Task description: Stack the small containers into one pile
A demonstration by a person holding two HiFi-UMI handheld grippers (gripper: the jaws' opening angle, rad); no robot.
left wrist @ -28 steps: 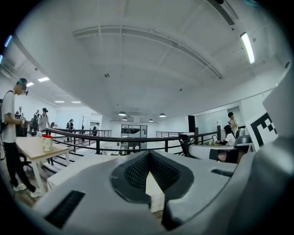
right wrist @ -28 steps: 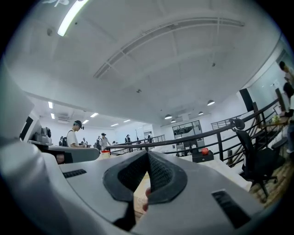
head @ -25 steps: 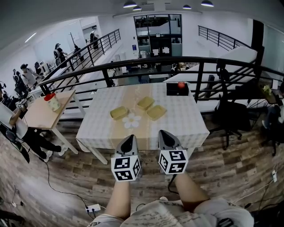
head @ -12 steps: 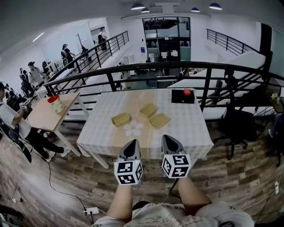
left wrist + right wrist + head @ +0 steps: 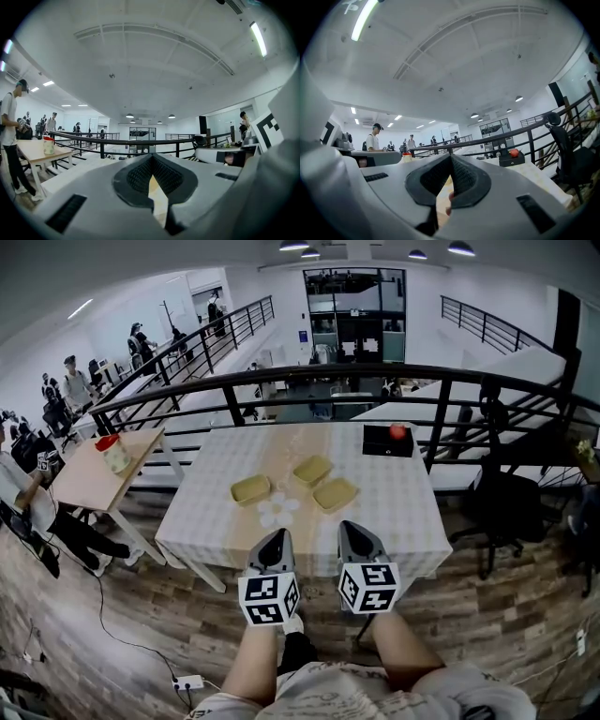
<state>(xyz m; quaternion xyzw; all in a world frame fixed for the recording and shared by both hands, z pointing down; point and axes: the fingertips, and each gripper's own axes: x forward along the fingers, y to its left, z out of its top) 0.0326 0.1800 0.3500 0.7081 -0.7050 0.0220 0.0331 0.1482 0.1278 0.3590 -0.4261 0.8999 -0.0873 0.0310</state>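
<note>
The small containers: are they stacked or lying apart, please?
Unstacked: the left container, the far container and the right container each lie flat on the table, none on another.

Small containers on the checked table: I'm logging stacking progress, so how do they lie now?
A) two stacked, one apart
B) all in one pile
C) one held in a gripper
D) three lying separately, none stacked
D: the left container, far container and right container each lie flat on the table, none on another.

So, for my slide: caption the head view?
Left tongs and right tongs shut before table with three unstacked yellow containers.
</note>
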